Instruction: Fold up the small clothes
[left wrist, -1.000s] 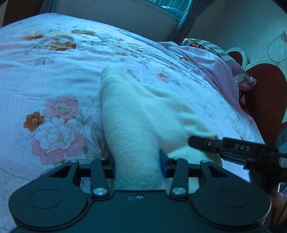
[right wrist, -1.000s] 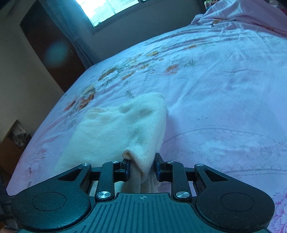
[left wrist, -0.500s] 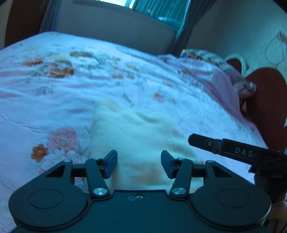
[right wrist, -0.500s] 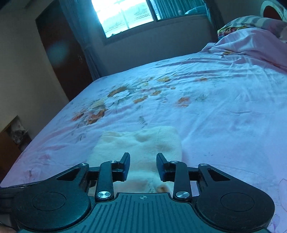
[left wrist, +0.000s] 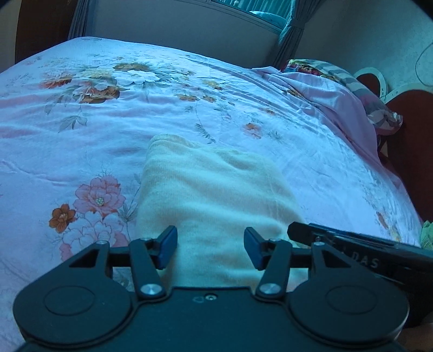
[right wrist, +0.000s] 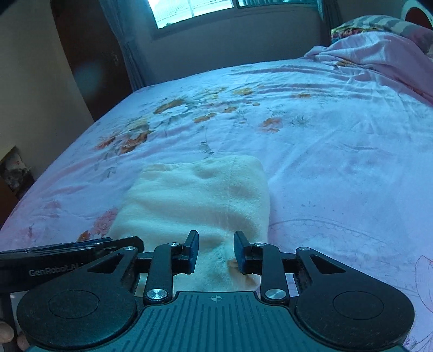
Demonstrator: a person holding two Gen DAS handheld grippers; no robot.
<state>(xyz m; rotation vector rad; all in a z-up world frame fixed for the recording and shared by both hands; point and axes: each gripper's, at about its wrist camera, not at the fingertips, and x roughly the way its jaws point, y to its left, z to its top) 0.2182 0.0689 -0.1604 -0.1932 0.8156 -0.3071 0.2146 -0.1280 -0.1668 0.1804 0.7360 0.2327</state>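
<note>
A cream knit garment (left wrist: 213, 189) lies folded flat on the pink floral bedsheet (left wrist: 81, 130). My left gripper (left wrist: 210, 247) hovers over its near edge, jaws apart, the blue pads (left wrist: 167, 247) clear of the cloth. In the right wrist view the same garment (right wrist: 200, 200) lies ahead, and my right gripper (right wrist: 215, 250) stands open just above its near end, gripping nothing. The two grippers sit side by side: a finger of the right one (left wrist: 311, 234) shows in the left view, and a finger of the left one (right wrist: 108, 245) shows in the right view.
A crumpled pink blanket (left wrist: 338, 92) and a striped pillow (right wrist: 379, 21) lie at the head of the bed. A dark red headboard (left wrist: 411, 135) is on the right. A window (right wrist: 194, 10) and a dark door (right wrist: 89, 54) are beyond the bed.
Both grippers let go of the garment's near edge and lifted back from it. The cloth dropped from its raised, pinched shape and now lies flat.
</note>
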